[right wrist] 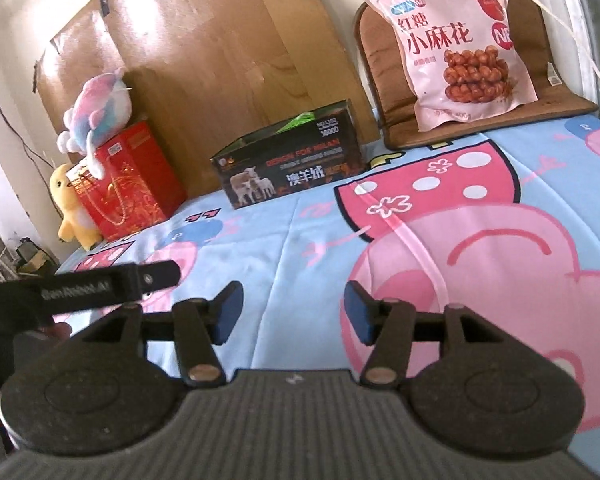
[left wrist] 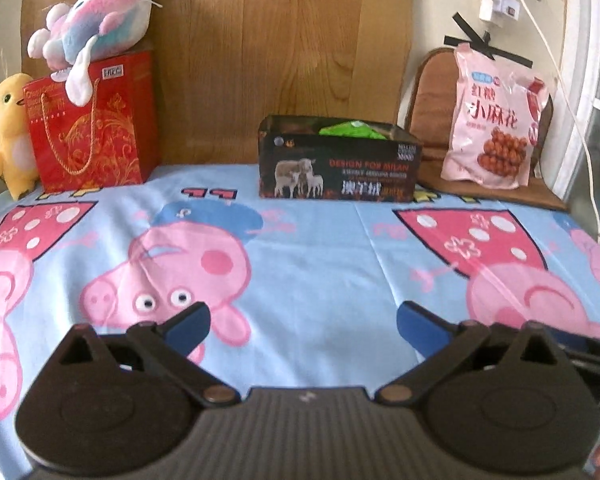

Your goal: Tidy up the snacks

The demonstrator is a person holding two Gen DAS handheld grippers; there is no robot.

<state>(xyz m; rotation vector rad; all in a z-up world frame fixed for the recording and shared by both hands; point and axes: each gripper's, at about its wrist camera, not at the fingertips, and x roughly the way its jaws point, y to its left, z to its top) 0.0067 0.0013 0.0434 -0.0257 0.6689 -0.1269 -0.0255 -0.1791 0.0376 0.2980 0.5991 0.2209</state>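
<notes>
In the left wrist view, the left tongs (left wrist: 302, 322) are seen spread wide above the cartoon-printed sheet (left wrist: 320, 272), with nothing between the blue pads (left wrist: 190, 326). Straight ahead of them, well apart, a dark box (left wrist: 340, 172) is stood on the sheet against a wooden board (left wrist: 260, 40); a green packet (left wrist: 350, 129) is seen inside it, poking above the rim. Ahead and to the right, a pink snack bag (left wrist: 494, 120) is propped upright on a brown cushion (left wrist: 432, 92). Ahead and to the left, a red gift bag (left wrist: 92, 124) is placed with a pastel plush toy (left wrist: 96, 16) lying on top and a yellow plush chick (left wrist: 10, 132) just beside it.

In the right wrist view, the right tongs (right wrist: 294, 312) are held parted, empty, over the sheet (right wrist: 300, 240). The box (right wrist: 288, 164) is found ahead and slightly left, the green packet (right wrist: 298, 120) showing above its edge. The snack bag (right wrist: 456, 40) is leaned on the cushion (right wrist: 384, 60) ahead to the right. The gift bag (right wrist: 128, 184) and both toys are set far to the left. Part of the other tool is seen just left of the tongs.
</notes>
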